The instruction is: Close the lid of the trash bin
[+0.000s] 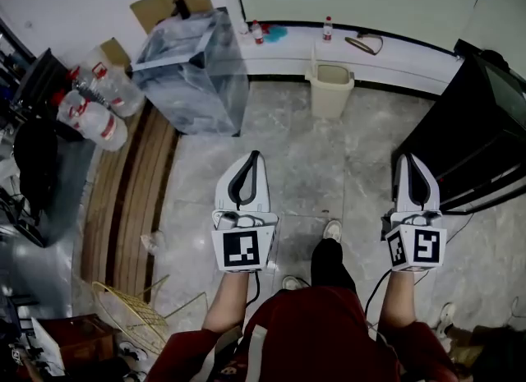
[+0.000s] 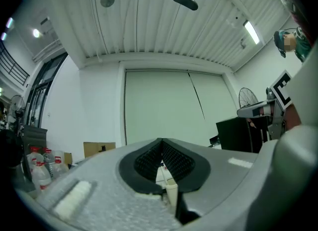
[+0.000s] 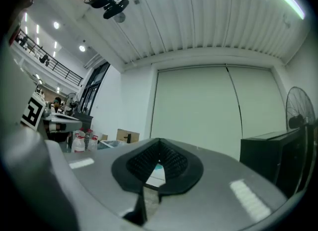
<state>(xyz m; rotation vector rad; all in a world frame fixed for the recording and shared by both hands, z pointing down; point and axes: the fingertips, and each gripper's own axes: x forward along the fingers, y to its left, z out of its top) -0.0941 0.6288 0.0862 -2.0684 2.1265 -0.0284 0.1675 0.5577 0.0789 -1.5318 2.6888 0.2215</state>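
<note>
Trash bin (image 1: pixel 330 89) stands on the floor (image 1: pixel 304 167) by a low white ledge (image 1: pixel 403 58), well ahead of both claws. Its lid (image 1: pixel 313 57) seems to stick up, but it is small and hard to see. Left claw (image 1: pixel 249 161) is shut tight and empty. Right claw (image 1: pixel 408 163) is shut and empty too.

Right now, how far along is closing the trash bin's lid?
Nothing is done yet: the trash bin by the wall has its lid standing up. In hand: nothing; the left claw and right claw are shut, empty and short of it. Left: reach the lid and lower it.
</note>
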